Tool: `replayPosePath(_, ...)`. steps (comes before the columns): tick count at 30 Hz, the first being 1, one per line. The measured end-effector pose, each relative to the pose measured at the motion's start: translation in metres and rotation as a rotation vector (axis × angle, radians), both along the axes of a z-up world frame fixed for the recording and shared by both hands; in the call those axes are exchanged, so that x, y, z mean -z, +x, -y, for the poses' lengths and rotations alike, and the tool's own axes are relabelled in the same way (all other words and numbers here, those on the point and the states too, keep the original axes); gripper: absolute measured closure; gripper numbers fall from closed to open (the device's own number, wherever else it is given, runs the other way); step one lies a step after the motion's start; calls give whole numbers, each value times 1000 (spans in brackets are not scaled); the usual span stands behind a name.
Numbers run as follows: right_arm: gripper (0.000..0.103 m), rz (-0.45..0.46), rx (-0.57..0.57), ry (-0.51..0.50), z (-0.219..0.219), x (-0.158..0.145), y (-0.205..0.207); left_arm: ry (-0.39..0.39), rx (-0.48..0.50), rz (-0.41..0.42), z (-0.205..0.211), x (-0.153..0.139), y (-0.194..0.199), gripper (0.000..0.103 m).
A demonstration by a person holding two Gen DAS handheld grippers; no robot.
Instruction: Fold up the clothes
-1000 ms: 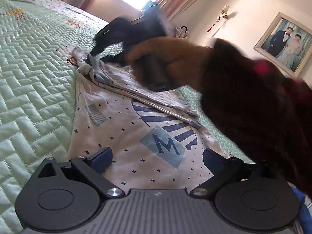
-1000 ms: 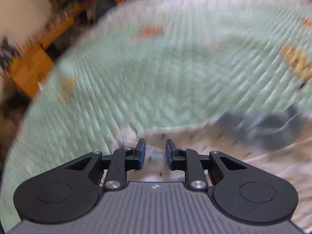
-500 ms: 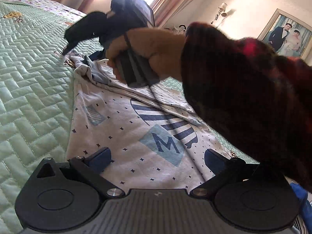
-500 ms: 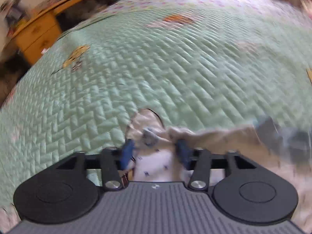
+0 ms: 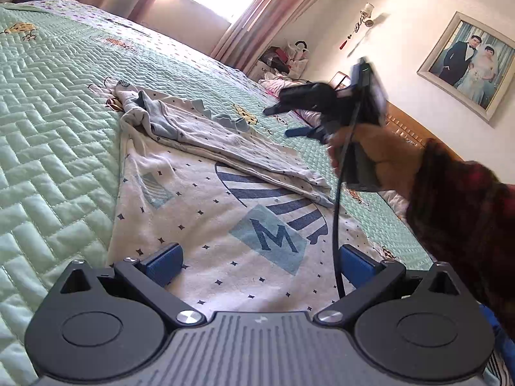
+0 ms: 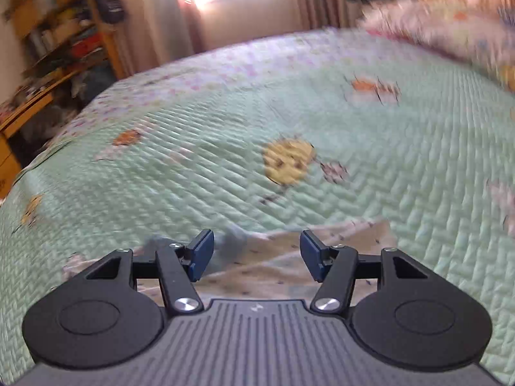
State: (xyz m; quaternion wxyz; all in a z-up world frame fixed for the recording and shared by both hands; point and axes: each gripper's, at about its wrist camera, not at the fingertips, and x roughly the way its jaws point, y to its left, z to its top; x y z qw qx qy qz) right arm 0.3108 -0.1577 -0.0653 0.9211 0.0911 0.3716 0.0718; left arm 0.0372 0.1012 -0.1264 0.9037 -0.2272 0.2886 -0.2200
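A white garment (image 5: 206,199) with small dark stars and an "M" patch lies spread on the bed. One sleeve (image 5: 193,128) is folded across its chest. My left gripper (image 5: 260,263) is open wide just above the near hem, nothing between its pads. In the left wrist view my right gripper (image 5: 283,122) hangs in the air beyond the garment's right side, held by a hand (image 5: 386,157). In the right wrist view my right gripper (image 6: 257,254) has its jaws apart and closing, with nothing between them; the garment's edge (image 6: 354,231) lies below.
A green quilted bedspread (image 6: 225,177) covers the wide bed. Pillows (image 6: 434,32) lie by the wooden headboard (image 5: 408,128). A framed picture (image 5: 466,61) hangs on the wall. A cluttered wooden shelf (image 6: 58,32) stands past the bed's far side. A red plaid sleeve (image 5: 466,225) fills the right.
My right gripper let go of the cloth it had at the garment's far left end and swung away to the right, jaws wider. The sleeve now rests across the garment. The left gripper stayed put.
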Motion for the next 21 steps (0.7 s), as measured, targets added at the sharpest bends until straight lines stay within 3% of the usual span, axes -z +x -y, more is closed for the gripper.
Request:
replayPosePath(2, 46, -103, -25, -28, -6, 30, 26, 9, 0, 0, 1, 0, 0, 1)
replayPosePath(5, 46, -68, -69, -154, -23, 42, 43, 19, -2, 0, 2, 0, 0, 1)
replayPosePath(8, 48, -62, -44, -58, -10, 33, 50, 17, -3, 1, 2, 0, -1, 1)
replayPosePath(9, 52, -33, -35, 6, 1, 27, 45, 13, -3, 1, 1, 0, -1, 1)
replayPosePath(13, 52, 24, 54, 123, 41, 9, 11, 10, -1, 4, 1, 1, -1, 1)
replayPosePath(15, 52, -14, 84, 77, 52, 16, 8, 20, 0, 9, 2, 1, -2, 1)
replayPosePath(17, 53, -119, 100, 55, 61, 42, 25, 26, 0, 10, 3, 1, -1, 1)
replayPosePath(21, 52, -52, 96, 45, 61, 42, 30, 28, -1, 5, 3, 1, 0, 1)
